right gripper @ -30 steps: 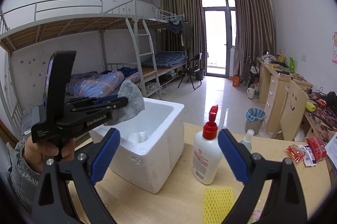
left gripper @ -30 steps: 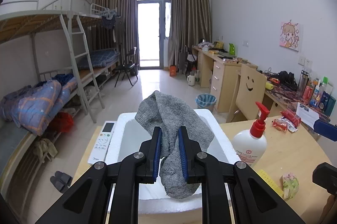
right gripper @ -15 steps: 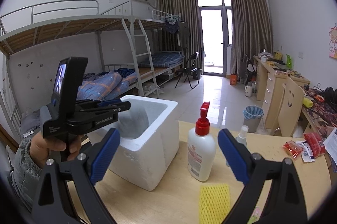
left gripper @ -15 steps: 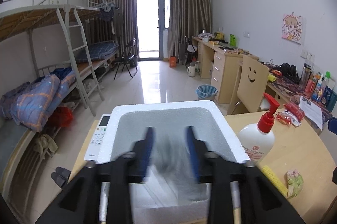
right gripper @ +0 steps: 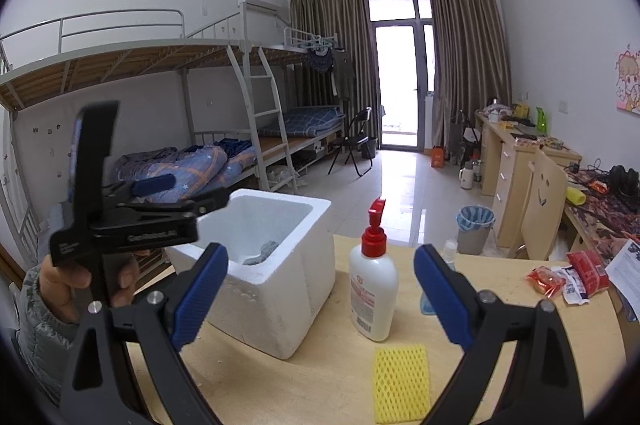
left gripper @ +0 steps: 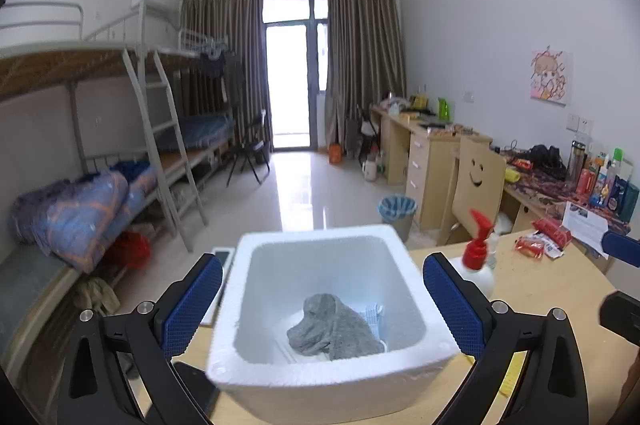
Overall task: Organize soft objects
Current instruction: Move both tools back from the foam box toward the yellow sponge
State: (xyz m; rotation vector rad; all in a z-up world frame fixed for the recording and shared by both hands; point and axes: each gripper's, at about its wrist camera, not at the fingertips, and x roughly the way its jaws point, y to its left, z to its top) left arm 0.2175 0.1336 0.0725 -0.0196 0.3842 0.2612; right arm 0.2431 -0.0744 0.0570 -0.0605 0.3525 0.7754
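A grey knitted cloth (left gripper: 334, 331) lies crumpled on the floor of the white foam box (left gripper: 316, 239), beside a pale netted item. My left gripper (left gripper: 320, 285) hovers above the box, its jaws opening wide, with nothing pressed between the blue pads. The right wrist view shows a hand holding the left gripper (right gripper: 196, 191) over the box (right gripper: 276, 289), with a bit of the cloth (right gripper: 264, 251) visible inside. My right gripper (right gripper: 320, 265) stands open and empty over the table, to the right of the box. A yellow foam net (right gripper: 401, 383) lies on the table in front of it.
A white pump bottle with a red top (right gripper: 374, 281) stands right of the box. Red snack packets (right gripper: 560, 277) and a paper lie at the table's far right. A white remote (left gripper: 222, 257) lies left of the box. A dark flat object (left gripper: 192, 385) lies near the box's front left corner.
The left gripper let go of the grey cloth, which dropped into the foam box. Its jaws spread from shut to wide, and it rose a little. The right gripper stayed open.
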